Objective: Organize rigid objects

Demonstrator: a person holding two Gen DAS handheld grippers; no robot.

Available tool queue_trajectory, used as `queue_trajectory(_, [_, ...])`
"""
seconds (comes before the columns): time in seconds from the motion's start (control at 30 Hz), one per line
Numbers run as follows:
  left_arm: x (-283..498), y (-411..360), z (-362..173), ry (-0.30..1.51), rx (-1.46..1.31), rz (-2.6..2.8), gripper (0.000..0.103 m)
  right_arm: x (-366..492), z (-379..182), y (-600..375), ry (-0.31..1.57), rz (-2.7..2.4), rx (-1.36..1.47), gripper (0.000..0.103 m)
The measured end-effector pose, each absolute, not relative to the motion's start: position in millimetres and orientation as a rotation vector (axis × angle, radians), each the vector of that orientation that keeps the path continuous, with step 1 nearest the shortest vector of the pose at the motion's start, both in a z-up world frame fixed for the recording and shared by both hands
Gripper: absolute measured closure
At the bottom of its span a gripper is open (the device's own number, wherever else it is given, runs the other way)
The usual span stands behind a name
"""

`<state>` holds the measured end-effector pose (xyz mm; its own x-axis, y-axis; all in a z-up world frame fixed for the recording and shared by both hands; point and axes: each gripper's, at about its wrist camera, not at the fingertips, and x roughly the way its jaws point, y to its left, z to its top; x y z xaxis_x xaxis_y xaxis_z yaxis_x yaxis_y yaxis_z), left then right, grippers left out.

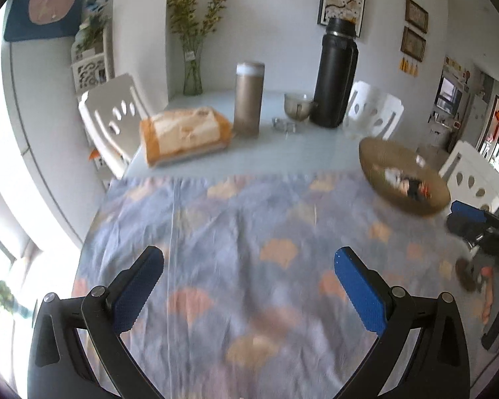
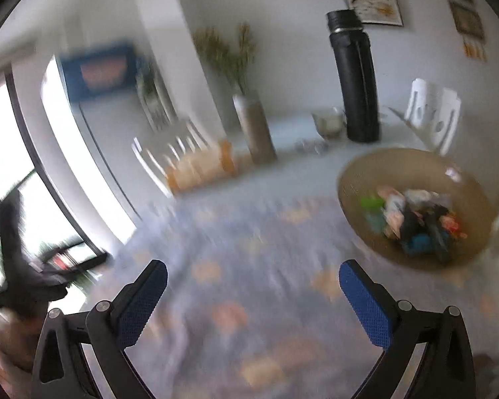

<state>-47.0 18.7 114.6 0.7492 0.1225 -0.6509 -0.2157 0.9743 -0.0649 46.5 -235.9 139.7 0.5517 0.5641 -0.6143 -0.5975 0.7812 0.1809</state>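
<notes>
right wrist view alone shows mixed items piled in the round tan woven basket (image 2: 412,166). right gripper (image 2: 252,286) and left gripper (image 1: 249,272) both gape empty above the open blue patterned cloth (image 1: 249,219).

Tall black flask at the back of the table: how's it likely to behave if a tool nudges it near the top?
Probably tippy: the black flask stands upright, far taller than its base is wide, so a high push likely topples it. It looks rigid and smooth, so the pads may slip. If it falls it could hit the glass cup right beside it. Its weight can't be judged.
</notes>
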Motion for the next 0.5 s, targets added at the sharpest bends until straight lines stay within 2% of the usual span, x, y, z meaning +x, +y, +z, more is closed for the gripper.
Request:
queue_trajectory(0.27, [-81.3, -5.8, 56.9, 0.787, -0.136, 0.121, 0.000, -3.2, 72.8, -218.7, 0.837, 0.603, -0.233, 0.000])
queue_trajectory(0.5, [-73.1, -28.2, 4.9, 0.896, -0.057, 0.125, 0.000, -8.4, 17.9, -199.7, 0.953, 0.568, -0.326, 0.000])
